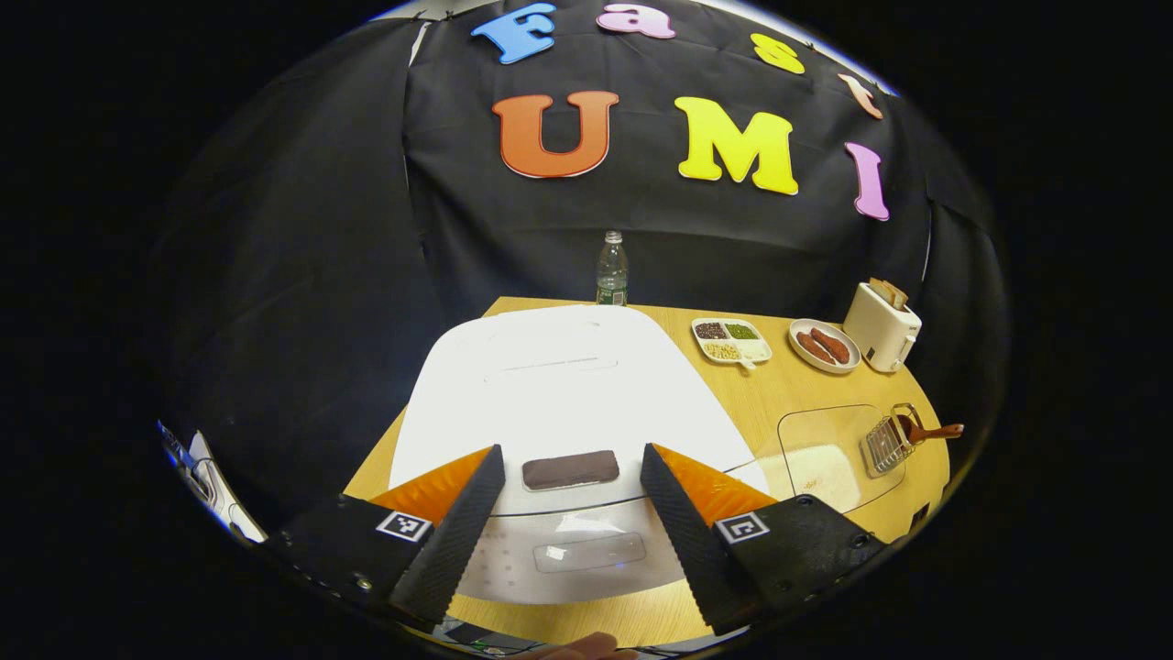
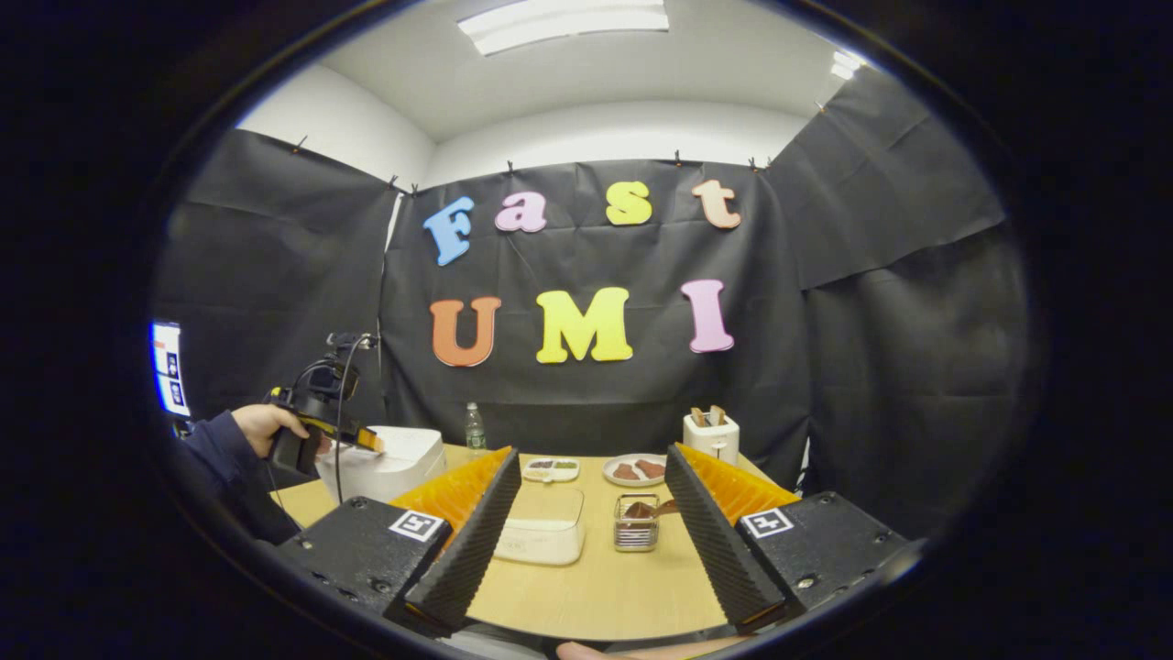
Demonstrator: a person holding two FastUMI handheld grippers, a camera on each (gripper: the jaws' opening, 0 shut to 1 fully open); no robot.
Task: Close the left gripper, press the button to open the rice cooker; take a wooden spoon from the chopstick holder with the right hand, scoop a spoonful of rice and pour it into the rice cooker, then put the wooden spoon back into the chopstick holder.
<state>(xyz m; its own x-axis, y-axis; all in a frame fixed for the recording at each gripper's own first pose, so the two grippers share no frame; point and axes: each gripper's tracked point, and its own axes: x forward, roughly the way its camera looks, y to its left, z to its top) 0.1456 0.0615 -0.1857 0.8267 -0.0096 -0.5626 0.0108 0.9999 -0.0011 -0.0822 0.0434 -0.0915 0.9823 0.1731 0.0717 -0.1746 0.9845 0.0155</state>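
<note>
Button [image 1: 570,469] low-centre on closed rice cooker [image 1: 568,385], stiff, press squarely | left gripper [image 1: 570,513] fingers apart | right gripper [image 2: 591,541] apart, empty | wooden spoon [image 2: 652,507] light, rigid, grip handle

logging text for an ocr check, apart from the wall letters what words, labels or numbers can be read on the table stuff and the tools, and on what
None can be read as words.
Water bottle: label too small to read.
Rice cooker: faint marks on the lid and front panel, blurred.
Left claw and right claw: square black-and-white markers, patterns, no words.
</note>
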